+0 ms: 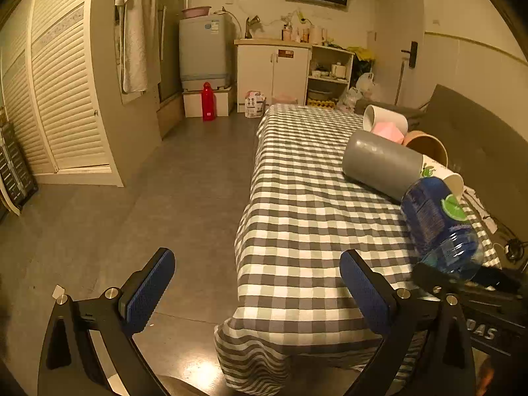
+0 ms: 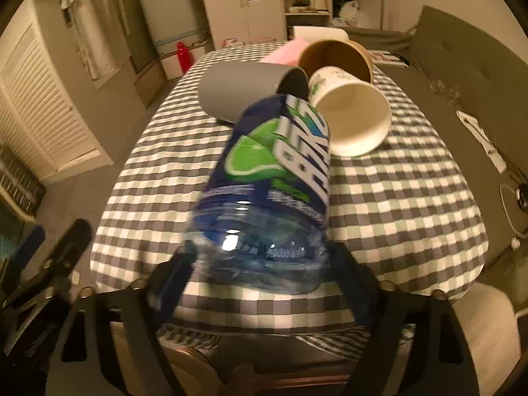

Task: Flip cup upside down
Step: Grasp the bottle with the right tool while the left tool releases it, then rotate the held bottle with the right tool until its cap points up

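From the left wrist view, the left gripper (image 1: 257, 293) hangs off the near corner of the checked bench (image 1: 297, 231), jaws wide and empty. The blue cup (image 1: 439, 224) is carried tilted in the air on the near side of the grey cup (image 1: 379, 168), which lies on its side.

From the right wrist view, the right gripper (image 2: 260, 270) has its jaws clamped on the blue cup (image 2: 270, 178), lifted above the bench, just on the near side of the grey cup (image 2: 241, 92). Judged so, it is grasped and partway through turning; setting it down upside down remains.
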### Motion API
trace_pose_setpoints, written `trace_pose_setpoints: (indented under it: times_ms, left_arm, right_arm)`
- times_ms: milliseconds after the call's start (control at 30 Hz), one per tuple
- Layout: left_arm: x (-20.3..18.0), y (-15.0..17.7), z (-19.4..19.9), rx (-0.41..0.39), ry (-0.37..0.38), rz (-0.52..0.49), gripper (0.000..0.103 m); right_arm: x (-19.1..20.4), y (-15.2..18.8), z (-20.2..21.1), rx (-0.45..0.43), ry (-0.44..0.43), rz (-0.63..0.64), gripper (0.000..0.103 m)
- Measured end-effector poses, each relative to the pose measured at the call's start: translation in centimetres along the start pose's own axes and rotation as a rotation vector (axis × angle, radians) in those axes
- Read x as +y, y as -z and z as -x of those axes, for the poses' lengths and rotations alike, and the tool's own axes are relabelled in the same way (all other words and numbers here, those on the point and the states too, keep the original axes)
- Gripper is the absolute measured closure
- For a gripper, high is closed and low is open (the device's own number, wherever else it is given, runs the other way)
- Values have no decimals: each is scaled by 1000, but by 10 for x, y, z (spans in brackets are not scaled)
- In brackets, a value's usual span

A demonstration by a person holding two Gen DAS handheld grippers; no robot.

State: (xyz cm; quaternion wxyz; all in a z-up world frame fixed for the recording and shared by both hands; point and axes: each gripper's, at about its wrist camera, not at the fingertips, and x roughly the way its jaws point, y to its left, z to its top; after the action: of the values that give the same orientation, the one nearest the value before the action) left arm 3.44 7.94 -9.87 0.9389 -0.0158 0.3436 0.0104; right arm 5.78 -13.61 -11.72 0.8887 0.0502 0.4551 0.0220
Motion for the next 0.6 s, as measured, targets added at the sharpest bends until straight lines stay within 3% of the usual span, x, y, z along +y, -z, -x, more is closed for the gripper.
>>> trace_pose_setpoints:
  times_ms: [600]
  left_arm:
    - [-10,4,3,8,-37,-22,0]
  right_arm:
    - [2,-12,57,-119,-51,75,30]
